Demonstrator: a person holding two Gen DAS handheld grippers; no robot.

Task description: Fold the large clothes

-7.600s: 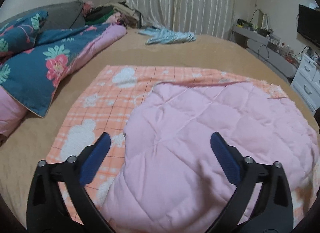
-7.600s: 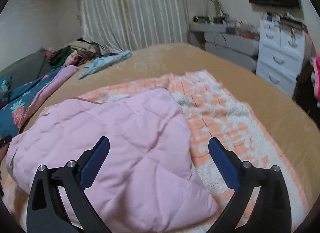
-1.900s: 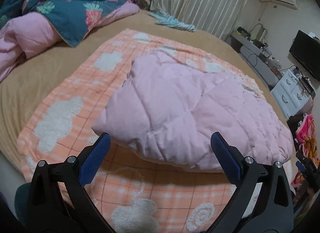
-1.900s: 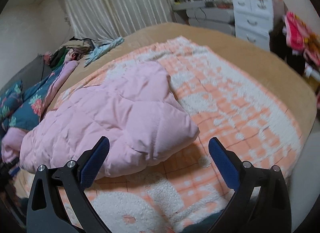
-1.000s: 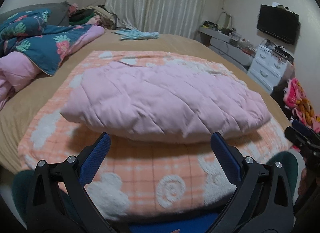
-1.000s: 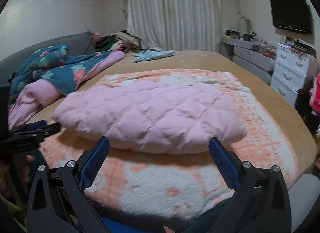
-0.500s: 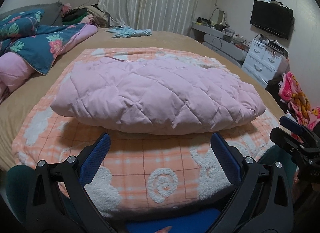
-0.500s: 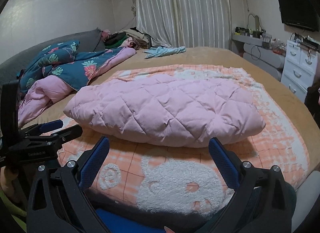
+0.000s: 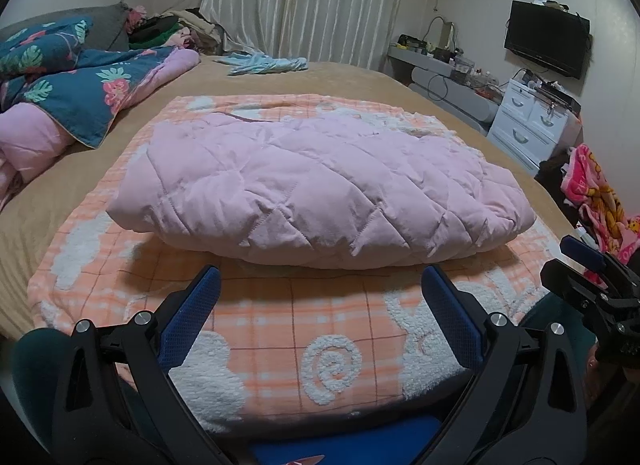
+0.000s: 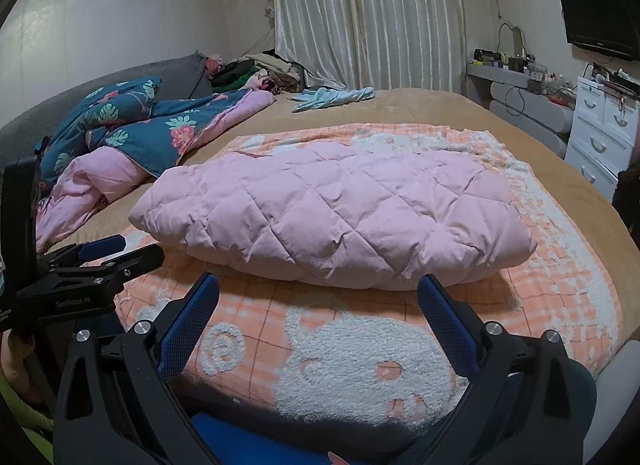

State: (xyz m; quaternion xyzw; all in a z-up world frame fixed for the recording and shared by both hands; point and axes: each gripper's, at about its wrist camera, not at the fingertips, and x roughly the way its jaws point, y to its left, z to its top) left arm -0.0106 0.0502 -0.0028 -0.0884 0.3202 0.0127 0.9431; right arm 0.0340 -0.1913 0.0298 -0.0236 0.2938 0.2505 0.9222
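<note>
A pink quilted jacket (image 9: pixel 320 189) lies folded into a thick bundle on an orange checked blanket (image 9: pixel 280 325) on the bed; it also shows in the right wrist view (image 10: pixel 340 217). My left gripper (image 9: pixel 318 297) is open and empty, held back over the blanket's near edge, short of the jacket. My right gripper (image 10: pixel 316 301) is open and empty too, also short of the jacket. The left gripper also shows at the left of the right wrist view (image 10: pixel 104 253). The right gripper shows at the right edge of the left wrist view (image 9: pixel 576 261).
A blue floral duvet (image 9: pixel 80 85) with pink lining is heaped at the bed's left. A light blue garment (image 9: pixel 268 64) lies at the far side near the curtains. White drawers (image 9: pixel 528 125) and a wall television (image 9: pixel 546 43) stand at the right. Bright cloth (image 9: pixel 596 197) hangs by the bed.
Both grippers have drawn back from over the jacket to the bed's near edge and lowered. The folded jacket has stayed in place on the blanket.
</note>
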